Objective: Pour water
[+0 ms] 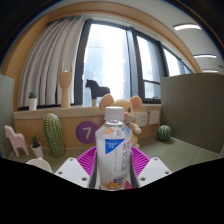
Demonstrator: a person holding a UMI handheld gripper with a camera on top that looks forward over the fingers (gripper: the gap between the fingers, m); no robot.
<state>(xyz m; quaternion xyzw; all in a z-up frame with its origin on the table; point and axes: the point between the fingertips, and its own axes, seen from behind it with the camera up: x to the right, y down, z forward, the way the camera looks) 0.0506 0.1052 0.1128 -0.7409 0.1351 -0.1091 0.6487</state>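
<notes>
Item count: one water bottle (113, 146), one gripper (112, 170), two cactus figures, one purple ball, one pink animal figure, one dark horse figure, one small potted plant.

The water bottle is clear plastic with a white cap and a blue-and-white label. It stands upright between the two fingers of the gripper. The magenta pads (87, 160) lie against its left and right sides with no visible gap, so the fingers are narrowed onto the bottle and grip it at label height.

Beyond the fingers to the left stands a tall green cactus figure (53, 134). A second, rounder cactus figure (165, 132) stands beyond the fingers to the right. A purple ball (87, 130) marked with a number sits just behind the bottle, to its left. A pink animal figure (17, 139) stands farther left than the tall cactus.

The surface (185, 152) ahead of the gripper is pale and flat. Behind it runs a window sill carrying the dark horse figure (97, 92) and the small potted plant (32, 100). A large window (110, 55) with a light curtain (45, 60) drawn to its left side fills the room's far wall. Ceiling lights (187, 27) show above and to the right.
</notes>
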